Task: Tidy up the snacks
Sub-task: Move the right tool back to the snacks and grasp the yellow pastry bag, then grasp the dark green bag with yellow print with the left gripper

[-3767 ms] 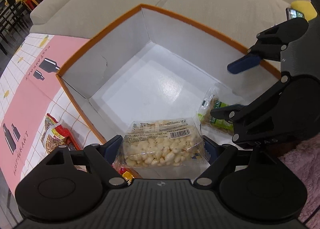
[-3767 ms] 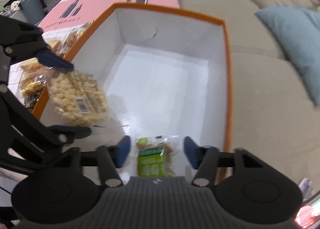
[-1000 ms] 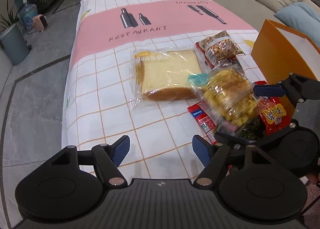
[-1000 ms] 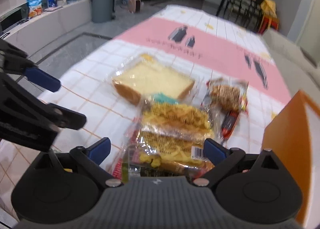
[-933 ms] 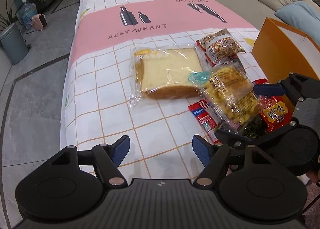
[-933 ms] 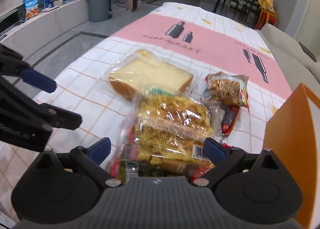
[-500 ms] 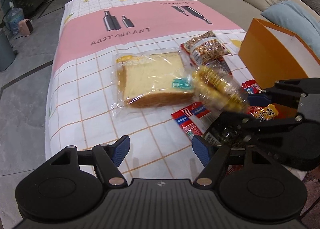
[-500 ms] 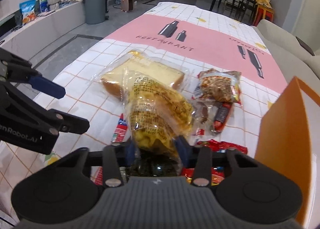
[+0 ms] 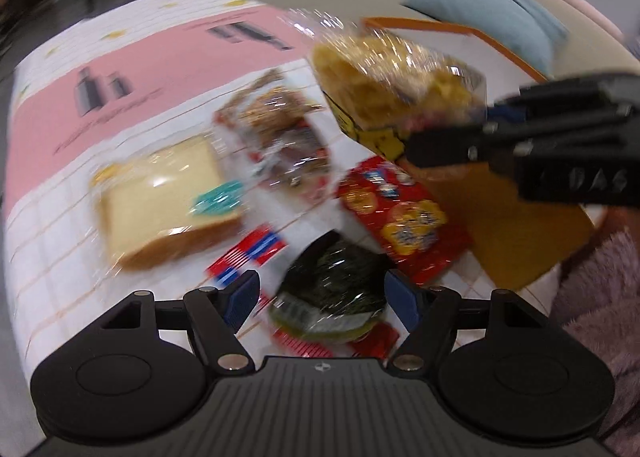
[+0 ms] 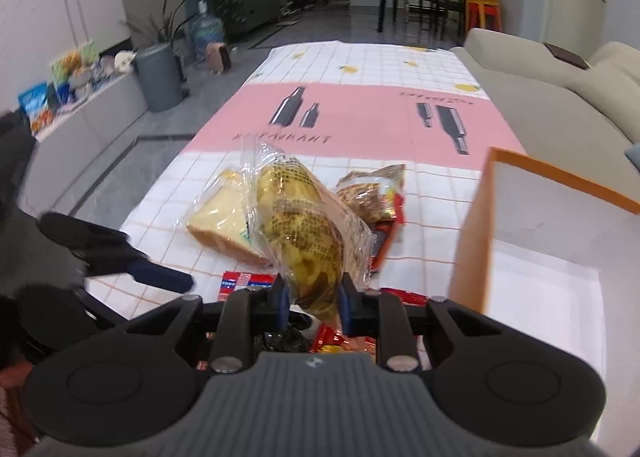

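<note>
The right gripper (image 10: pixel 311 295) has just been closing, and its blue pads now pinch the lower end of a clear bag of yellow chips (image 10: pixel 304 225); the bag stands up out of the jaws, clear of the tablecloth (image 10: pixel 360 125). In the left wrist view the same bag (image 9: pixel 396 85) hangs in the air in front of the orange box (image 9: pixel 516 217), held from the right by the right gripper (image 9: pixel 486 123). The left gripper (image 9: pixel 320 295) is spread wide with nothing between its pads; it hovers over a dark green seaweed packet (image 9: pixel 336 289) lying near the table's near edge. The orange box (image 10: pixel 476 237), white inside, stands at the right edge of the table. The remaining snacks lie on the checked part of the cloth beside the box: a bagged slice of bread (image 9: pixel 168 197) toward the left, a brown nut packet (image 9: pixel 280 125) behind it toward the pink band, a red packet with yellow rounds (image 9: pixel 404 213) touching the foot of the box, and a small red-and-blue sachet (image 9: pixel 256 253) between the bread and the seaweed packet. The left wrist view is motion-blurred, so the print on the packets cannot be read. A beige sofa (image 10: pixel 540 97) with a blue cushion (image 9: pixel 488 9) runs along the far side of the box.
</note>
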`<state>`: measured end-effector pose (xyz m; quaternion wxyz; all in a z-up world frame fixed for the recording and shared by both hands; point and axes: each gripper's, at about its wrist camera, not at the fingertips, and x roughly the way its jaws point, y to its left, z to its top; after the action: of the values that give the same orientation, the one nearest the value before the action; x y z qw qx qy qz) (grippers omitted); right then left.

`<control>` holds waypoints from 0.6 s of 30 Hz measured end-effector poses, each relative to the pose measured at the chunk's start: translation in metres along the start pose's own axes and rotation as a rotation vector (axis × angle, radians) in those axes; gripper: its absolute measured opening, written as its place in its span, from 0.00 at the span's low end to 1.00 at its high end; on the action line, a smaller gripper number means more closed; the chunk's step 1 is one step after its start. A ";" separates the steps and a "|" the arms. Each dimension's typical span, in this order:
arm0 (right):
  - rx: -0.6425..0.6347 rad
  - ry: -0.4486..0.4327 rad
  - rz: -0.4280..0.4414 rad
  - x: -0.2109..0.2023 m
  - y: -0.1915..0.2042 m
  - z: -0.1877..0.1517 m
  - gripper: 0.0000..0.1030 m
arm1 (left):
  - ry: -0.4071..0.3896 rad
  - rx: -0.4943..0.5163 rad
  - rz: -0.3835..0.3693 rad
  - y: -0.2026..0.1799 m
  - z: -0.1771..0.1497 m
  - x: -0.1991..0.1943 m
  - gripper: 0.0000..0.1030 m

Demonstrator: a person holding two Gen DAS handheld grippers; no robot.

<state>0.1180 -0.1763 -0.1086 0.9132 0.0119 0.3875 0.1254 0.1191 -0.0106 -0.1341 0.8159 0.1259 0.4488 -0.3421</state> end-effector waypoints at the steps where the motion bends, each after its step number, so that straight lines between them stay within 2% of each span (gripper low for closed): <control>1: 0.008 -0.001 -0.003 -0.004 -0.003 0.000 0.21 | 0.007 0.027 -0.012 -0.004 0.003 0.005 0.82; 3: 0.030 0.000 -0.001 -0.011 -0.008 -0.001 0.21 | 0.029 0.075 -0.020 -0.011 0.007 0.016 0.82; 10: 0.100 -0.002 0.005 -0.016 -0.018 -0.007 0.21 | 0.085 0.263 0.026 -0.045 0.006 0.044 0.82; 13: 0.117 0.002 0.008 -0.014 -0.022 -0.010 0.21 | 0.088 0.336 0.085 -0.058 0.001 0.052 0.84; 18: 0.152 0.034 0.009 -0.007 -0.032 -0.015 0.21 | 0.109 0.398 0.157 -0.065 -0.003 0.065 0.83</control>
<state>0.1091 -0.2100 -0.1180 0.9025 0.0809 0.4112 0.0997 0.0969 -0.0857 -0.1822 0.7736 0.3374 0.4046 -0.3521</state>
